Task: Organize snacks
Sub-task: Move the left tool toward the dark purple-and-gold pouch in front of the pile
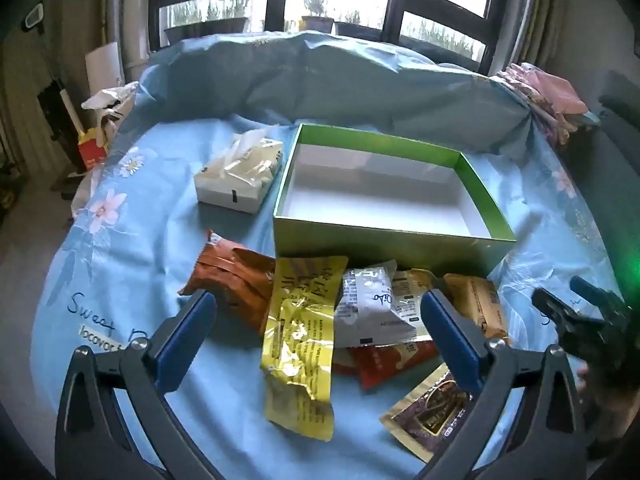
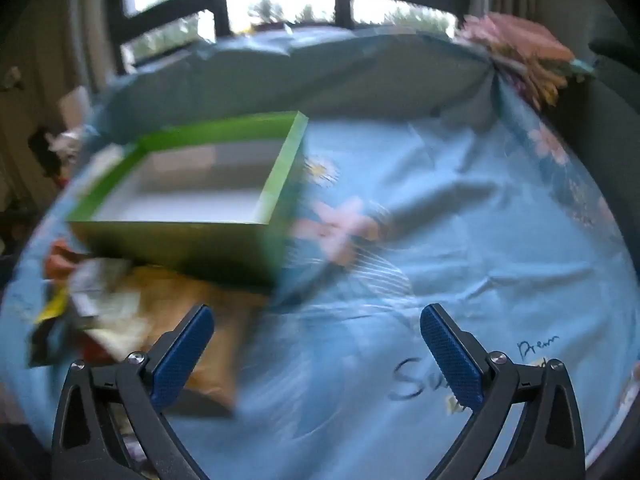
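both tools gape: left tool over crinkly foil packets, right tool near rigid green box.

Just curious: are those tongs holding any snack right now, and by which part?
Nothing is held: the left tongs and the right tongs both stand open and empty.

Green box, yellow packet, orange packet, floral light-blue sheet

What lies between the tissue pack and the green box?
Nothing: the left wrist view shows only bare blue bedsheet between the tissue pack and the green box.
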Demonstrator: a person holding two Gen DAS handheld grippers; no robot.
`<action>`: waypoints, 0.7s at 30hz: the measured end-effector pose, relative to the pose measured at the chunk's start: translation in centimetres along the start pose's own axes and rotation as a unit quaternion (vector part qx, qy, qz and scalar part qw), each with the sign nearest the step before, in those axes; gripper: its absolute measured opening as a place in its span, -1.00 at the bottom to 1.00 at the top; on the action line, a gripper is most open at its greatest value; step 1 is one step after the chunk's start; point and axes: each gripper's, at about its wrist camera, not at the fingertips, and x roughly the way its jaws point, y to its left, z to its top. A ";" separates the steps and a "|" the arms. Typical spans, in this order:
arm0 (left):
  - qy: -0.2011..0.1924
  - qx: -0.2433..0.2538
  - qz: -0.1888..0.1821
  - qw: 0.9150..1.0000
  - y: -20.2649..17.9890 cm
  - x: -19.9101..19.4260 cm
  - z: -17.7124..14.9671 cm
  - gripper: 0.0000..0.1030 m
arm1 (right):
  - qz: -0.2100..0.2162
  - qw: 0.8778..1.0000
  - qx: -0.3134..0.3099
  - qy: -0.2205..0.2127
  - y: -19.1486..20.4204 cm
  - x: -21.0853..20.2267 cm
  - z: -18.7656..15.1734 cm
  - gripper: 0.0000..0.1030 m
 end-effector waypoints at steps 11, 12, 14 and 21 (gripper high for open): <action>-0.005 0.002 0.002 1.000 0.5 -1.1 0.0 0.99 | 0.078 0.996 -0.021 0.024 2.9 -3.0 -1.0 0.99; -0.005 0.003 0.003 1.000 0.5 -1.1 0.0 0.99 | 0.077 0.996 -0.023 0.025 3.2 -3.0 -1.2 0.99; -0.003 0.003 0.004 1.000 0.5 -1.1 -0.1 0.99 | 0.072 0.997 -0.021 0.024 4.1 -3.1 -1.6 0.99; 0.008 0.010 0.004 1.000 0.6 -0.9 -0.5 0.99 | 0.079 0.996 -0.024 0.033 5.7 -3.0 -1.6 0.99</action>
